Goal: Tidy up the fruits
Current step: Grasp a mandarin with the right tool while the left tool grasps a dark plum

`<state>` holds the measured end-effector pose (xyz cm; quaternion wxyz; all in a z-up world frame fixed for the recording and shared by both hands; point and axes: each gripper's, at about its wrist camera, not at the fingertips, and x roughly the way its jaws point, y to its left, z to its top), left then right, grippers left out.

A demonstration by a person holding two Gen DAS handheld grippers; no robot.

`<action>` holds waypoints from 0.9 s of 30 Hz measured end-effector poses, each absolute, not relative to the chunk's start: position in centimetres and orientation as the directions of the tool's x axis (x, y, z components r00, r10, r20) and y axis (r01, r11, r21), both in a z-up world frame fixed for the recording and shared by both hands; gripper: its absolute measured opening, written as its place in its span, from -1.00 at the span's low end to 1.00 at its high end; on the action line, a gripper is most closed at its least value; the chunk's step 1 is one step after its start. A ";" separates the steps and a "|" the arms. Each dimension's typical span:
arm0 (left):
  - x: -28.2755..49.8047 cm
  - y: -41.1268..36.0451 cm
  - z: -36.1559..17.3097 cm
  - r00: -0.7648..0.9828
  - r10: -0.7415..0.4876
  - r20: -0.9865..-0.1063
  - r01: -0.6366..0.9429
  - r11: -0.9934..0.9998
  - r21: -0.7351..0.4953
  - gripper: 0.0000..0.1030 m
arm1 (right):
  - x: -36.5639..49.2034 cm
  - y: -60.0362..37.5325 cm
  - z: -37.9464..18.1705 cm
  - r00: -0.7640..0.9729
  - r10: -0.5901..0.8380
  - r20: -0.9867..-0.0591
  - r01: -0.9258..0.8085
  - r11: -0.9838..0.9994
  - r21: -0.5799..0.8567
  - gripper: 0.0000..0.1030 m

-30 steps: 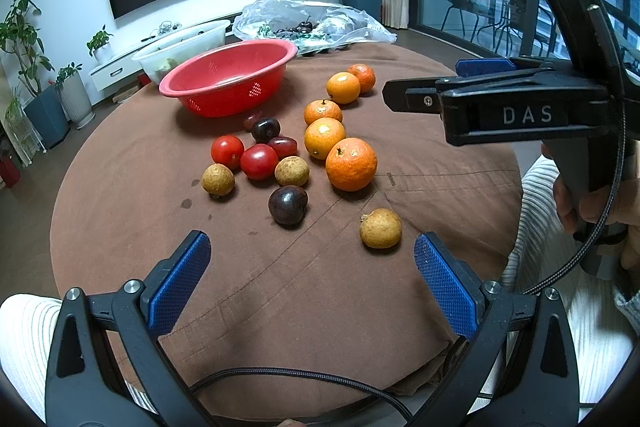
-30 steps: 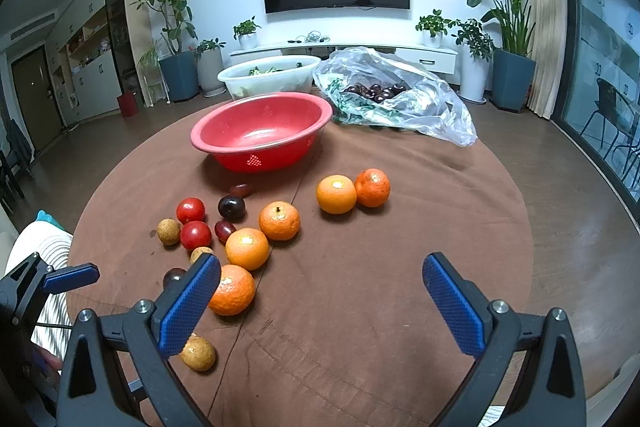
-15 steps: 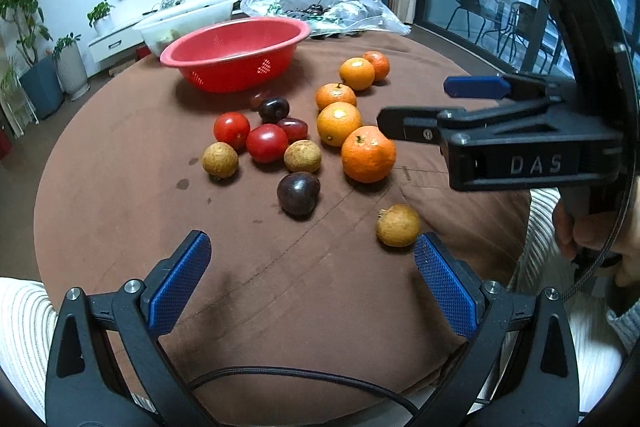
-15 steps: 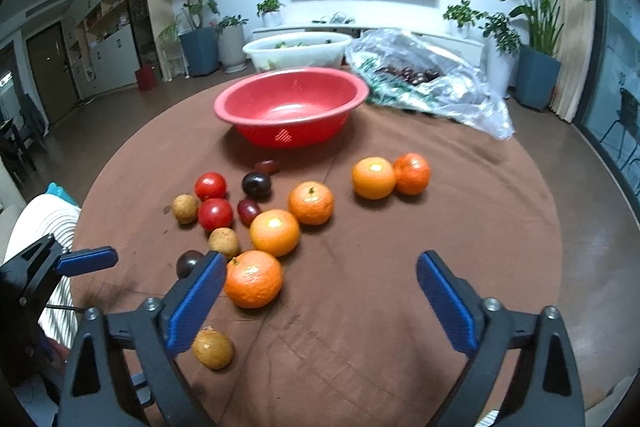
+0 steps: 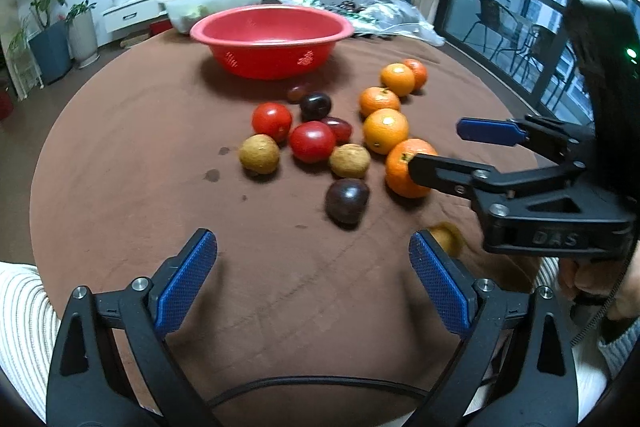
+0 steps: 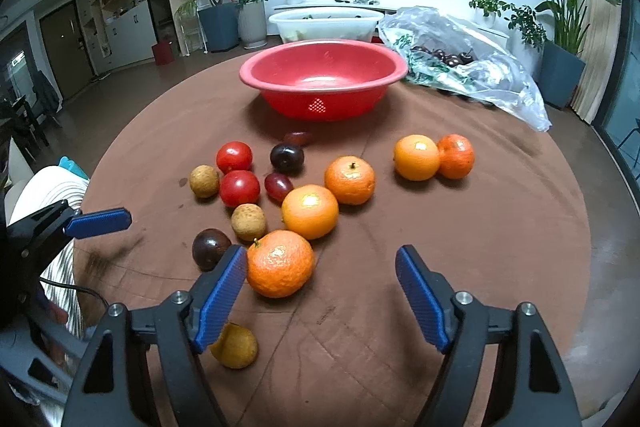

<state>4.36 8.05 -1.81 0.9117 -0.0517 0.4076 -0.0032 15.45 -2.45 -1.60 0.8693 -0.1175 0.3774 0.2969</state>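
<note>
While nothing is yet between my fingers, I judge the first pick to be the step in hand: my right gripper (image 6: 320, 291) is spread wide and empty, and so is my left gripper (image 5: 312, 279), low over the round table under its brown cloth (image 6: 480, 267). Far ahead of both sits the red plastic colander bowl (image 6: 324, 79), empty as far as I can see, and I take it for the place where the fruit goes. Beyond it lie a clear plastic tub (image 6: 324, 23) and a crumpled clear plastic bag of dark cherries (image 6: 472, 75).

Just ahead of my right gripper, close to its left finger, lies the big dimpled orange tangerine (image 6: 280, 263). Further out sit four more round orange citrus fruits (image 6: 310, 211), two red tomatoes (image 6: 239, 187), dark plums (image 6: 210, 247) and small tan longans (image 6: 248, 221); one longan is partly hidden under my left finger.

The next move calls for shifting slightly left, so the tangerine sits between the fingers, then closing gently.

To my right the cloth lies bare up to the table edge, giving room to swing; leftward the fruit crowds together, and my other gripper hangs near.
</note>
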 end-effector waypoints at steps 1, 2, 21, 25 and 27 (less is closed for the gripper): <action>4.5 8.2 -1.9 0.665 -0.044 -0.746 -0.046 0.994 -0.100 0.89 | 15.5 -2.4 -1.6 0.535 0.430 -0.727 -0.608 0.794 0.022 0.53; 4.6 8.5 -1.9 0.663 -0.042 -0.748 -0.053 0.993 -0.103 0.89 | 15.6 -2.3 -1.7 0.531 0.432 -0.729 -0.610 0.792 0.025 0.53; 6.3 10.1 -2.2 0.651 0.003 -0.759 -0.105 0.991 -0.086 0.89 | 15.5 -1.1 -2.1 0.454 0.507 -0.733 -0.664 0.741 0.101 -0.05; 6.4 9.6 -2.3 0.650 0.000 -0.760 -0.089 0.993 -0.075 0.89 | 15.5 -1.1 -2.5 0.433 0.515 -0.740 -0.667 0.735 0.121 -0.19; 6.5 9.4 -2.3 0.649 -0.003 -0.761 -0.082 0.994 -0.074 0.89 | 15.6 -1.2 -2.5 0.426 0.522 -0.739 -0.665 0.734 0.135 -0.19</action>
